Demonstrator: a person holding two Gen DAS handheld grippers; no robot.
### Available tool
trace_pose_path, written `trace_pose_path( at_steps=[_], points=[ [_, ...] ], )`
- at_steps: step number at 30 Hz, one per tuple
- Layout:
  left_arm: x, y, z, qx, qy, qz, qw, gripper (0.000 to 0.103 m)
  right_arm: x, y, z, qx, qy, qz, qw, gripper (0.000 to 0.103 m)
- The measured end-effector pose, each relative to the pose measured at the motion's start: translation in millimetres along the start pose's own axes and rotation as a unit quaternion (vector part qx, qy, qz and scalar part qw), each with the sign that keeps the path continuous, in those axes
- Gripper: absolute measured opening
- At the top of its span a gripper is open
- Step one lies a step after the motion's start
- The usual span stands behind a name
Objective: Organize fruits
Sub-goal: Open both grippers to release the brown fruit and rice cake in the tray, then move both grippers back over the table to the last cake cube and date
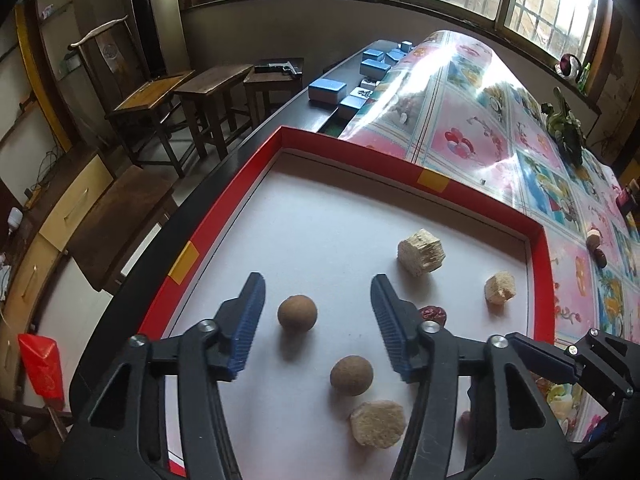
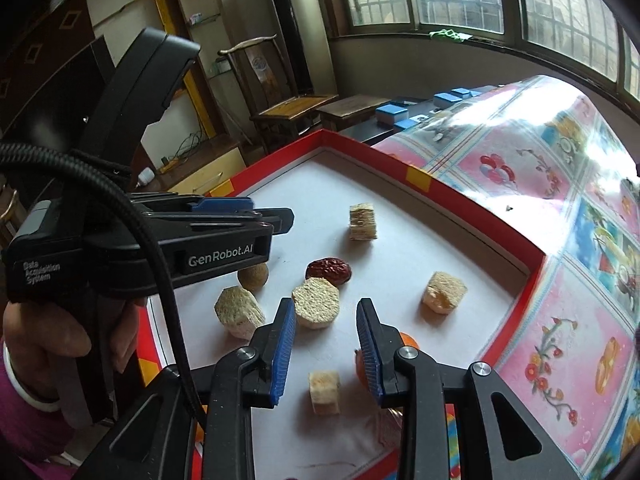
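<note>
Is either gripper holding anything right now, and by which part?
No. The left gripper is open over a brown ball, untouched. The right gripper is open and empty.

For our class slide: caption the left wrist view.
Open left gripper over two brown balls in a red-rimmed tray.

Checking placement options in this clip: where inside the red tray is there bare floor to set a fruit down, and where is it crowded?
Free: the far half of the red tray, between the far corner and the tall beige chunk. Crowded: the near end, where two brown balls, beige chunks and a red date cluster around the left claw and right claw.
</note>
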State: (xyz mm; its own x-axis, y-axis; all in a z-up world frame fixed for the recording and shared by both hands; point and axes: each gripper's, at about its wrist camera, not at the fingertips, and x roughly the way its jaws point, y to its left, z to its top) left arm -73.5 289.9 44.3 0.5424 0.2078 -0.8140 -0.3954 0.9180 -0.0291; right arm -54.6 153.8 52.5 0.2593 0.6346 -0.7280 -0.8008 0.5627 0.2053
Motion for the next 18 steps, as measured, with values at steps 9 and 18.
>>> trace_pose_path(
  at_steps=[9,18],
  points=[
    [-21.1,-34.3,0.2,0.033,-0.021,-0.010,0.9992,0.060,-39.6,-23.2,-15.8,0.035,-0.032,-0.012,0.999,0.031],
    [-28.9,-90.4,-7.9,0.072,-0.015,-0.049,0.9960,0.060,-77.5,-61.8,-37.7,0.078,-0.058,-0.058,0.994,0.033]
  ],
)
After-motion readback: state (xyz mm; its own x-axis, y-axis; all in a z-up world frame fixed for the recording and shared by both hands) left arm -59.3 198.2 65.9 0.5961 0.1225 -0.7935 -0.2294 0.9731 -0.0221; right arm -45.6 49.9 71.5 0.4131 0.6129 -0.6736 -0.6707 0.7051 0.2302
